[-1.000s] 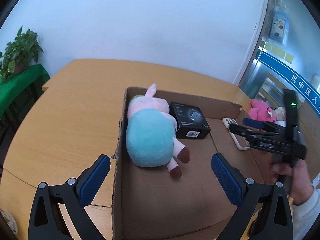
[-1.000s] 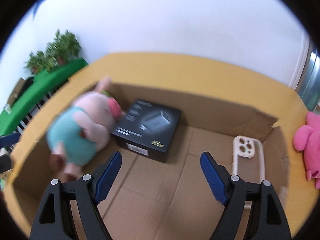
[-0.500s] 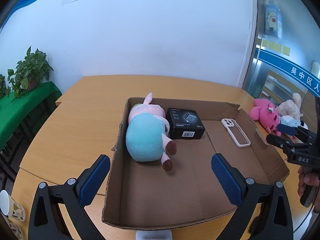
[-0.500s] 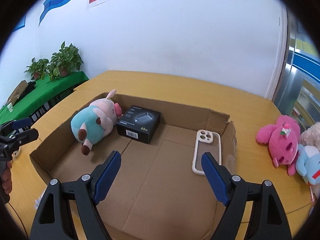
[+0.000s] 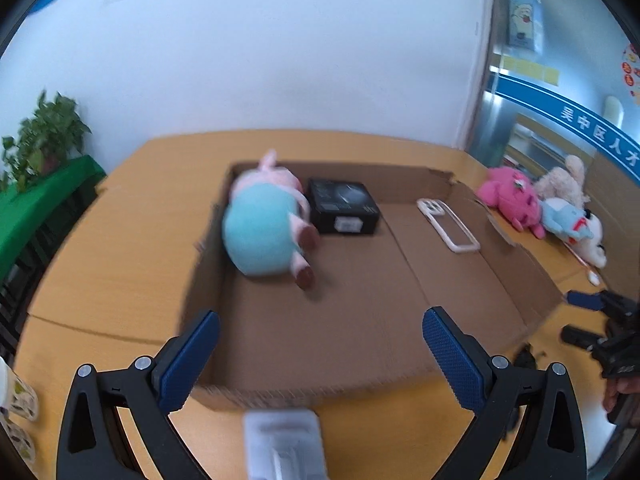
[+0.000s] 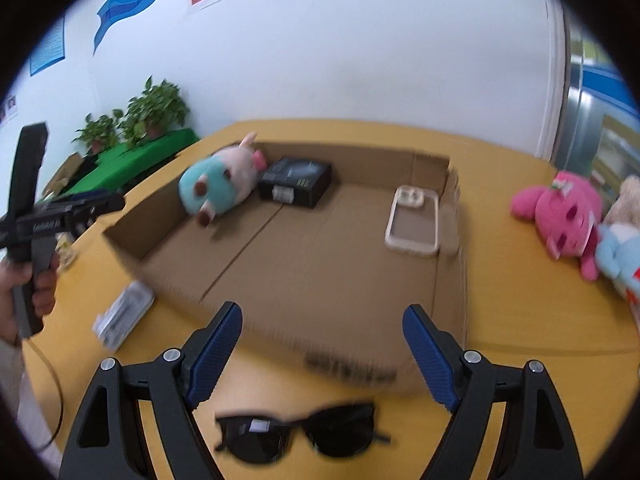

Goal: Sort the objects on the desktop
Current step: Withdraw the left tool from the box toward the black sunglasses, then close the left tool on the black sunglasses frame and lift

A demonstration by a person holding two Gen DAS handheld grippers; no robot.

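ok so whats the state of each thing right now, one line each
cardboard box: open-topped, on the table
pig plush: lying in the box's far left corner
black box: closed, flat in the box beside the pig
phone case: empty, flat by the box's right wall
sunglasses: unfolded, on the table outside the box
pink plush: lying on the table outside the box
left gripper: fingers open, empty
right gripper: fingers open, empty
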